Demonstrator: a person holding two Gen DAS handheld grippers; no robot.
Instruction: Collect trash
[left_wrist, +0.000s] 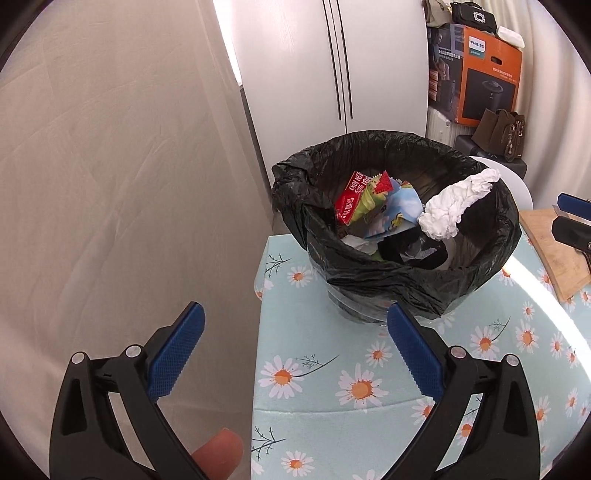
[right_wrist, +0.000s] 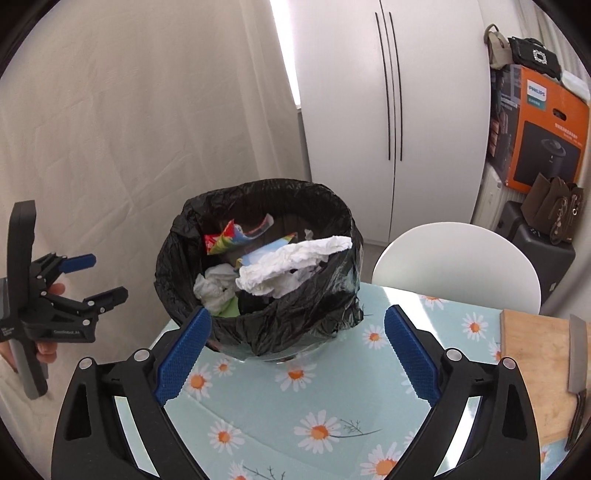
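A bin lined with a black bag (left_wrist: 391, 273) (right_wrist: 280, 325) stands on the daisy-print tablecloth (left_wrist: 351, 387) (right_wrist: 295, 413). Inside lie colourful snack wrappers (left_wrist: 369, 201) (right_wrist: 229, 238) and crumpled paper. A twisted white tissue (left_wrist: 458, 205) (right_wrist: 295, 264) rests across the bag's right rim. My left gripper (left_wrist: 295, 347) is open and empty, near the table's left edge in front of the bin; in the right wrist view it (right_wrist: 99, 275) hangs left of the bin. My right gripper (right_wrist: 297, 349) is open and empty just before the bin; its tips (left_wrist: 570, 218) show at the right edge of the left wrist view.
A wooden cutting board (right_wrist: 539, 369) (left_wrist: 554, 251) with a knife (right_wrist: 578, 354) lies at the right of the table. A white chair (right_wrist: 458, 262) stands behind the table. Beyond are a white cupboard (right_wrist: 388, 110), boxes and bags (right_wrist: 546, 129), and a pale curtain (left_wrist: 110, 166) on the left.
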